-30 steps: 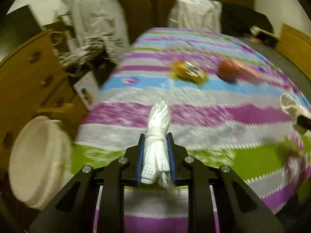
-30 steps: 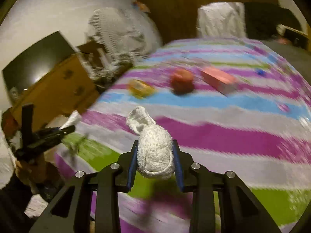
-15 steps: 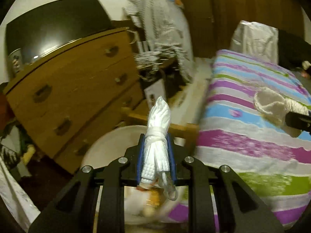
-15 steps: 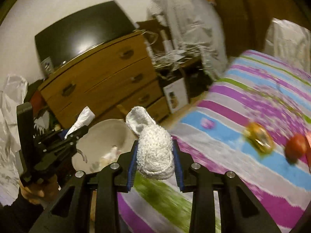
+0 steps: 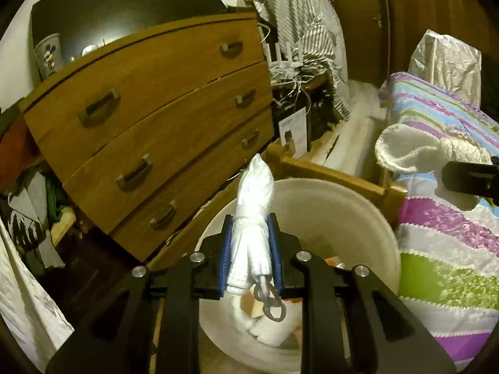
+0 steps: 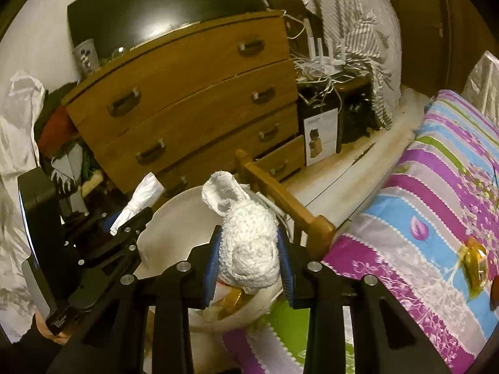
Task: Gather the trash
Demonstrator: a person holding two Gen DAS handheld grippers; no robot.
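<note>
1. Left tool point(image 5: 251, 249) pinches a knotted white bag point(image 5: 253, 212) right above the white bin point(image 5: 358, 205).
2. Right tool point(image 6: 249, 258) pinches a white sock point(image 6: 249, 237) over the bin's near edge.
3. Drop-off step, I think: both should spread next.

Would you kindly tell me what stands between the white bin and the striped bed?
A wooden bed frame rail, with its corner post, runs between the white bin and the striped bed, clearest in the right wrist view.

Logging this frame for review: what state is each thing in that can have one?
Left gripper: shut on white tied bag, over the bin.
Right gripper: shut on white sock.
Bin: open, trash inside.
Dresser: upper drawers closed.
Lowest drawer: partly out.
</note>
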